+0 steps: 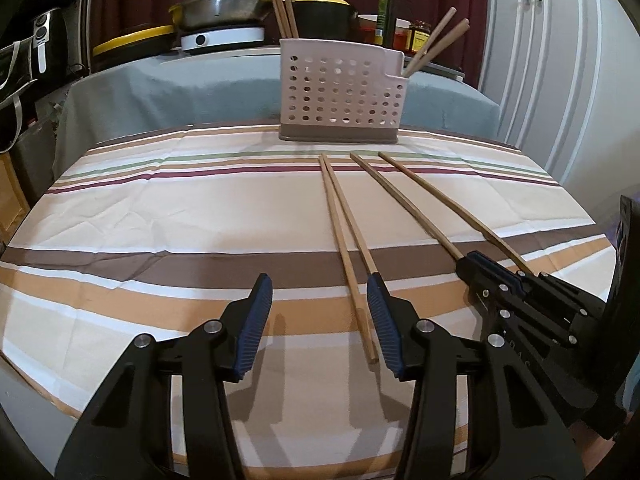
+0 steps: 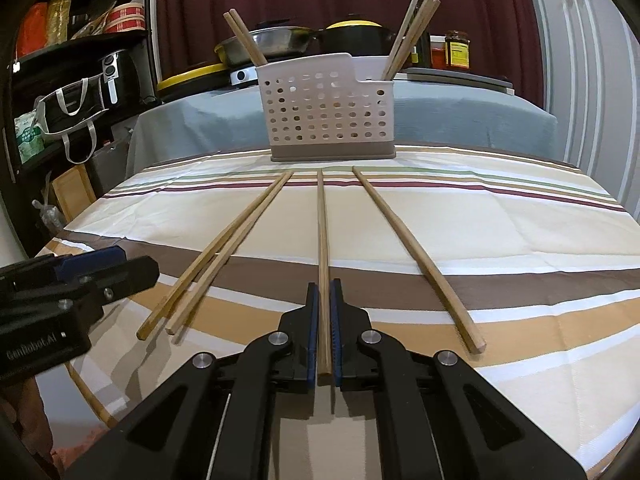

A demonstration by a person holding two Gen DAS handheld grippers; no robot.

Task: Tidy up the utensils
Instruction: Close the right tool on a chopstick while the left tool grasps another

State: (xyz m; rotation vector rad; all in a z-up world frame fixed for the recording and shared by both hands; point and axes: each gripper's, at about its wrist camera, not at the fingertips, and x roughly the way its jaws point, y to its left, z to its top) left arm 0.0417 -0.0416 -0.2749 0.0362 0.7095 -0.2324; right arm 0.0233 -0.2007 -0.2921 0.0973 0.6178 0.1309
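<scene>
— Where were the chopsticks?

— Four lay on the striped cloth (image 2: 520, 240) over the counter. In the right wrist view, a close pair (image 2: 216, 256) slanted across the lower left of the frame, a lone stick (image 2: 416, 256) slanted toward the lower right, and one chopstick (image 2: 322, 240) ran straight up the centre.

— And the tongs?

— The right tongs (image 2: 324, 296) were closed on that centre chopstick, near its thick end, at the bottom middle. The left tongs (image 1: 320, 288) stood open in the lower centre of the left wrist view, with the near end of the pair (image 1: 344, 240) between the blue pads (image 1: 256, 320), touching neither as far as I could tell.

— The holder?

— A white perforated caddy (image 2: 328, 116) with a brown base stood at the far edge of the cloth, upper centre. Chopsticks (image 2: 246, 38) leaned out of its left side, and more (image 2: 412, 28) out of its lower right compartment.
</scene>
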